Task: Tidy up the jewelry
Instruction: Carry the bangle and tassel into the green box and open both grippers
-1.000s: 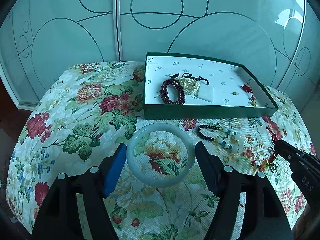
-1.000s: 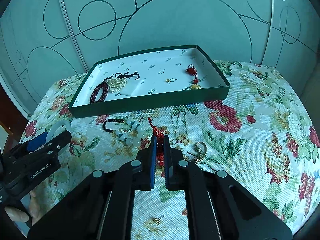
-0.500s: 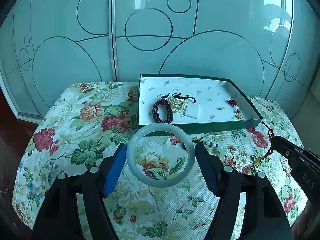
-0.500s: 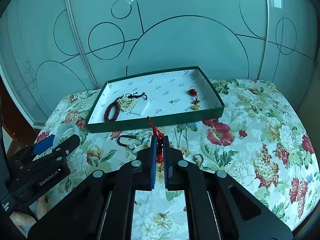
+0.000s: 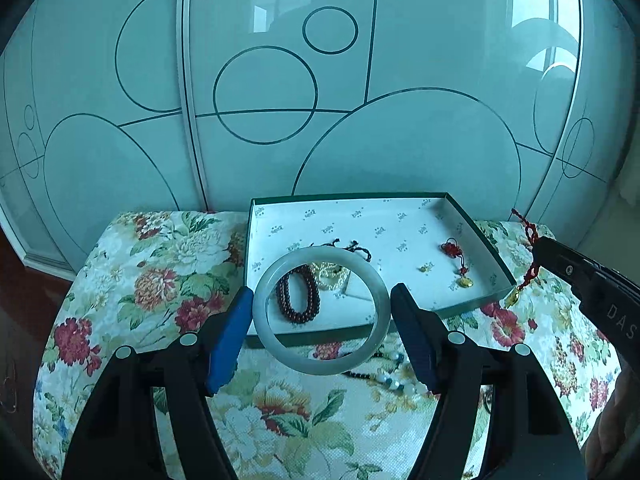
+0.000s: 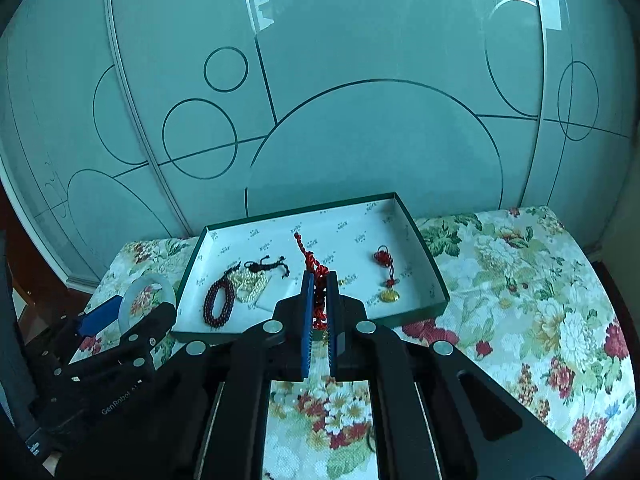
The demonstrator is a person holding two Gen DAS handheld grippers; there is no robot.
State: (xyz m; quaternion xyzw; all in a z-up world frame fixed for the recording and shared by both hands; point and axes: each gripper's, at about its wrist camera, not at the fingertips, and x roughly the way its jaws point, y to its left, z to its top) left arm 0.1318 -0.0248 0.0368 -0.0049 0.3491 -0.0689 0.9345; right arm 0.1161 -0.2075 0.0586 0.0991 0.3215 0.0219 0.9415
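My left gripper [image 5: 320, 290] is shut on a pale jade bangle [image 5: 320, 254], held flat across its width above the floral cloth [image 5: 160, 280]. In the left wrist view the bangle overlaps the near left corner of the green box [image 5: 460, 308]. My right gripper [image 6: 320, 280] is shut on a red knotted cord pendant [image 6: 306, 250]. Its gold charm [image 5: 512, 298] dangles below the right gripper [image 5: 538, 248], off the cloth. In the right wrist view the left gripper [image 6: 132, 308] and the bangle [image 6: 160, 278] are at the far left, beside the box [image 6: 416, 314].
The white-lined box holds a dark red bead bracelet [image 6: 218, 304], a pearl strand [image 6: 250, 284] and a red knot charm [image 6: 386, 276]. A black-and-pale bead bracelet [image 5: 384, 376] lies on the cloth in front of it. Frosted sliding doors [image 6: 360, 140] stand close behind.
Both grippers rose off the cloth with their pieces. The bangle now overlaps the box, and the red pendant hangs free instead of resting on the cloth.
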